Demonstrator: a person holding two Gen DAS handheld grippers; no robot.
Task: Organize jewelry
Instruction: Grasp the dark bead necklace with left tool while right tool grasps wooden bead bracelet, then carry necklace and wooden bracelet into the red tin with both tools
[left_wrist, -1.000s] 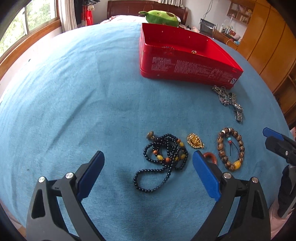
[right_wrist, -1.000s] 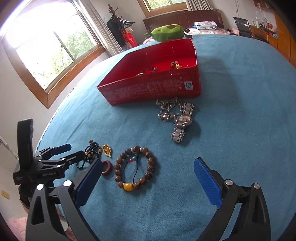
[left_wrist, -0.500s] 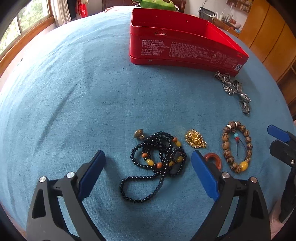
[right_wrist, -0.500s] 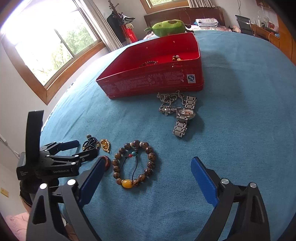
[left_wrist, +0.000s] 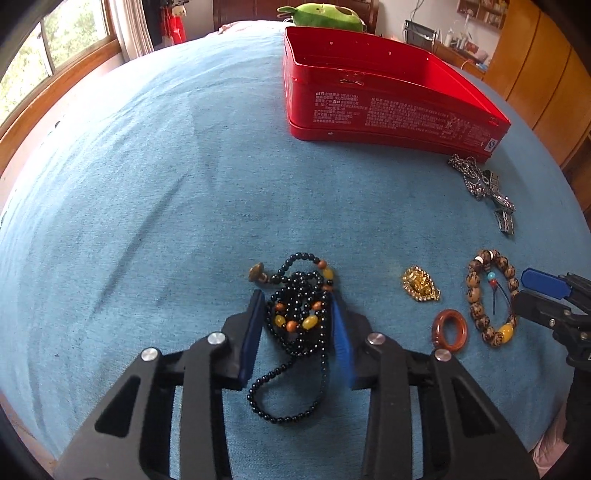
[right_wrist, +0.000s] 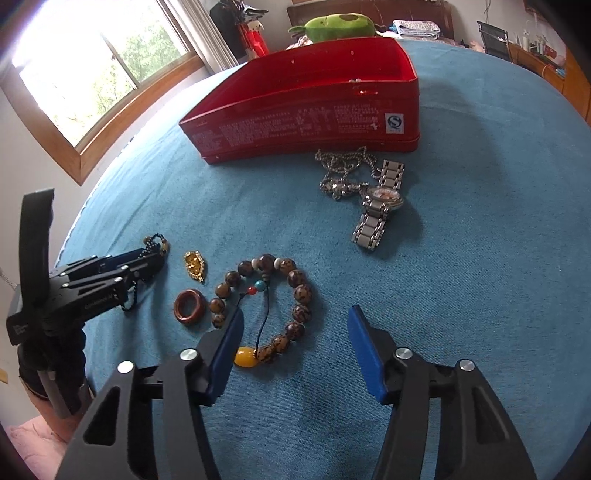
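A black bead necklace (left_wrist: 295, 306) with amber and orange beads lies bunched on the blue cloth. My left gripper (left_wrist: 296, 295) is closing on it, and both blue pads touch the squeezed cluster. To its right lie a gold pendant (left_wrist: 421, 284), a red-brown ring (left_wrist: 448, 329) and a brown wooden bead bracelet (right_wrist: 301, 291). My right gripper (right_wrist: 295, 312) hangs over that bracelet with its jaws closing. Its left pad is at the bracelet's left edge, while the right pad stands clear of the beads. A red tin (right_wrist: 314, 122) stands open beyond.
A steel watch (right_wrist: 380, 199) and a silver chain (right_wrist: 340, 166) lie just in front of the tin. A green plush toy (right_wrist: 340, 24) sits behind it. The blue cloth (left_wrist: 147, 184) stretches bare to the left. A window and wooden cabinets stand around.
Both pairs of jaws have narrowed a lot. The left pads came in against the black necklace and bunched it. The right gripper sank closer to the wooden bracelet.
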